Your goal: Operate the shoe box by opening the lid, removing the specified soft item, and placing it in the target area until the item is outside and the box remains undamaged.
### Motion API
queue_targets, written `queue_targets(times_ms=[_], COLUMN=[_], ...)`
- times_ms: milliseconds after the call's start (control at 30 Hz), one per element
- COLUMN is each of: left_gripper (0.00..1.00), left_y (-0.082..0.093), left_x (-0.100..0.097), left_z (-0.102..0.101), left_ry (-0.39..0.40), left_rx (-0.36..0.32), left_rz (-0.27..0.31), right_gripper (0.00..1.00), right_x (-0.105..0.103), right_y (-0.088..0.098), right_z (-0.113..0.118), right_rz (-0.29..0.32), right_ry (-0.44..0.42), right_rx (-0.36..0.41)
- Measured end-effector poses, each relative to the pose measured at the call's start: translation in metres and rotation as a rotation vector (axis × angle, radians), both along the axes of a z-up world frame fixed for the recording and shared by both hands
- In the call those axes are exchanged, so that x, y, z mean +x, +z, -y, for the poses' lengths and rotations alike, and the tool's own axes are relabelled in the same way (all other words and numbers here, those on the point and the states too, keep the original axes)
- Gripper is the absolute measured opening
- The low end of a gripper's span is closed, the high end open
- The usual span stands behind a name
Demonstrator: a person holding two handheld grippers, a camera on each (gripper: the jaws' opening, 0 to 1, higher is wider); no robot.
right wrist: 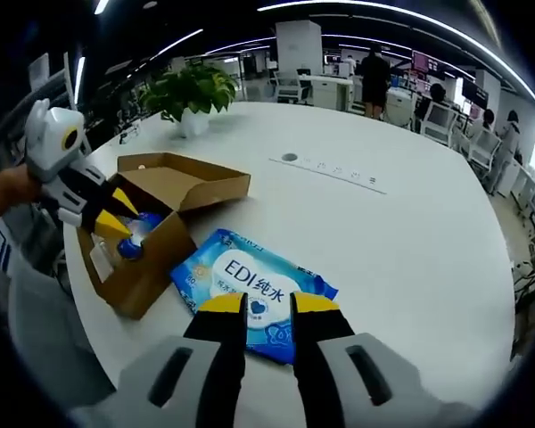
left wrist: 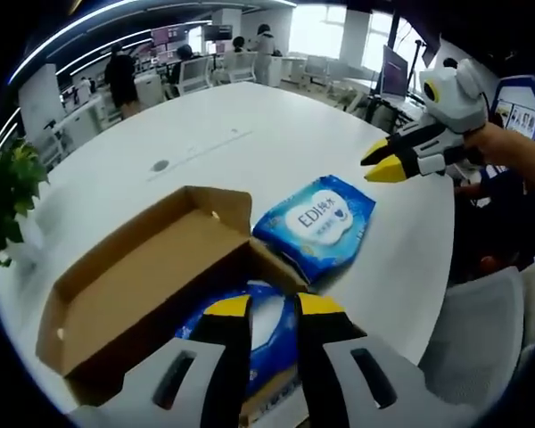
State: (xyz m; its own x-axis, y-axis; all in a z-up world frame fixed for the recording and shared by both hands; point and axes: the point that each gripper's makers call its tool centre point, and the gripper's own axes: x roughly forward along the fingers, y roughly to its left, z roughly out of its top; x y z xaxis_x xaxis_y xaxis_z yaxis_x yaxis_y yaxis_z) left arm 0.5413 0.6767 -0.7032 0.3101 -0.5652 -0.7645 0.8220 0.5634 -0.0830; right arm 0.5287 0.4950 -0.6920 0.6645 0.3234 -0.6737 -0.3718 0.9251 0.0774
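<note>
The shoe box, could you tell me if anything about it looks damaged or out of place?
Nothing stands out: the shoe box sits open and intact on the white table, one blue wipes pack lying flat beside it.

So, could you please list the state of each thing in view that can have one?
Shoe box: lid open, on the table.
Wipes pack outside: flat on the table beside the box, sealed as far as shows.
Wipes pack inside: in the box.
Left tongs: reaching into the box, closed state unclear.
Right tongs: empty, slightly parted, above the table.
</note>
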Motion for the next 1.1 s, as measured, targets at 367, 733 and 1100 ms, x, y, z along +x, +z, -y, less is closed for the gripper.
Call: queue_targets(times_ms=[367, 733, 1100], left_gripper=[0.19, 0.18, 0.17], left_y=[-0.005, -0.013, -0.029], left_x=[0.006, 0.022, 0.028], left_z=[-0.029, -0.045, -0.047], left_ry=[0.01, 0.019, -0.013], left_rx=[0.028, 0.061, 0.082], left_rz=[0.025, 0.045, 0.047], right_gripper=[0.18, 0.18, 0.18], right_x=[0.002, 0.003, 0.001], right_y=[0.012, 0.021, 0.02], right_z=[-0.035, -0.071, -0.104], right_rz=[0.028, 0.046, 0.033], right_ry=[0.066, 0.14, 0.224], right_rx=[0.013, 0.026, 0.03])
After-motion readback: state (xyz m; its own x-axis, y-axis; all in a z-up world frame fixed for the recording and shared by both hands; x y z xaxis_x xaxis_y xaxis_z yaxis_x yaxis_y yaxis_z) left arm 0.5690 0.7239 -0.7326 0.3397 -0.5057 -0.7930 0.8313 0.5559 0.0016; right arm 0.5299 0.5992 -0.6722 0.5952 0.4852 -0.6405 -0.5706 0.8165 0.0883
